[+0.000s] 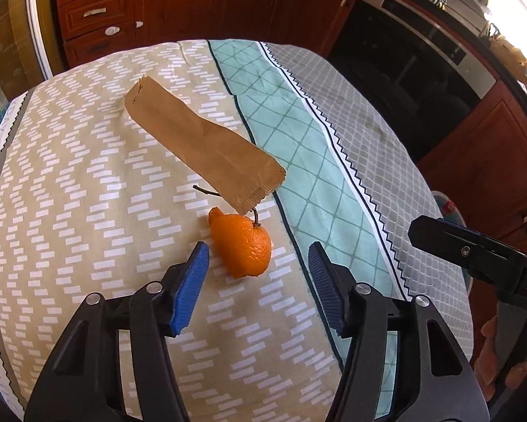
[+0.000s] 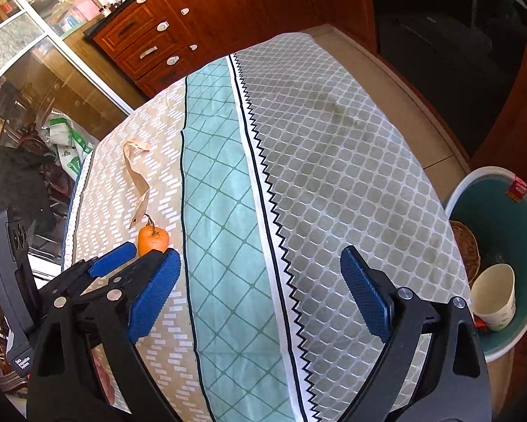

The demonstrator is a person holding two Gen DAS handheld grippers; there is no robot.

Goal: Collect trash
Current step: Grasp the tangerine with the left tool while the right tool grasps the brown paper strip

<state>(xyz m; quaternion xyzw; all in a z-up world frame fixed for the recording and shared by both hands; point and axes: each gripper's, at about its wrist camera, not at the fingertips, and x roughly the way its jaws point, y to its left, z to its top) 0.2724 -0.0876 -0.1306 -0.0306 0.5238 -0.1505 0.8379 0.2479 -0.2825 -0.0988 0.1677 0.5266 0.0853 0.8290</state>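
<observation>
A piece of orange peel point(image 1: 241, 246) with a short stem lies on the beige part of the tablecloth point(image 1: 87, 211). My left gripper point(image 1: 258, 248) is open around it, with a blue pad on each side and a gap to the peel on both. One end of a long brown paper wrapper point(image 1: 200, 140) rests just beyond the peel, over a thin twig point(image 1: 205, 190). In the right wrist view the peel point(image 2: 152, 241) and wrapper point(image 2: 136, 172) sit at the left. My right gripper point(image 2: 259, 253) hangs open and empty over the grey and teal cloth.
A teal bin point(image 2: 509, 225) stands on the floor past the table's right edge, with a paper cup point(image 2: 495, 295) and other trash inside. Wooden cabinets point(image 1: 98, 10) and a dark oven point(image 1: 421, 70) lie beyond the table. A person's hand point(image 1: 492, 362) holds the right gripper's handle.
</observation>
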